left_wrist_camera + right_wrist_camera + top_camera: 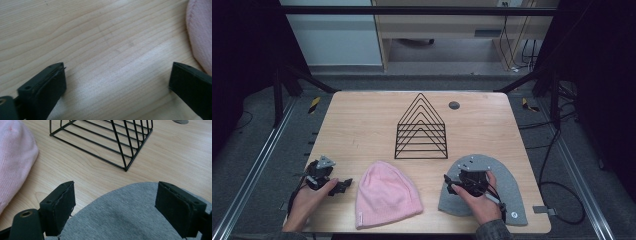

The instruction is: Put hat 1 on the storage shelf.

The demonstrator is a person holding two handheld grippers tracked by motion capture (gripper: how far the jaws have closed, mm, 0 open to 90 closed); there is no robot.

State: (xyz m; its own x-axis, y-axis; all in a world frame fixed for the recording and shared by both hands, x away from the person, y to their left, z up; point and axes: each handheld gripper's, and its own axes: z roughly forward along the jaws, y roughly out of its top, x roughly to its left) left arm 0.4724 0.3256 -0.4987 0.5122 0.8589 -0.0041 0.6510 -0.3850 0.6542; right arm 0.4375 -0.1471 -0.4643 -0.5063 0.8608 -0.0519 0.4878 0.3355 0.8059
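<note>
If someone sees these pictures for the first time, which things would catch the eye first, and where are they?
The pink beanie lies flat at the near middle of the wooden table, the brightest thing there. Behind it stands a black wire rack with a pointed, triangular outline. At the near right, a grey beanie lies under the right hand-held gripper, whose jaws stand open over it; the left hand-held gripper is open above bare wood.

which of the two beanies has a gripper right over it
The grey beanie, at the table's right: the right gripper hangs over its crown, jaws open. The pink beanie lies beside the left gripper, uncovered.
</note>
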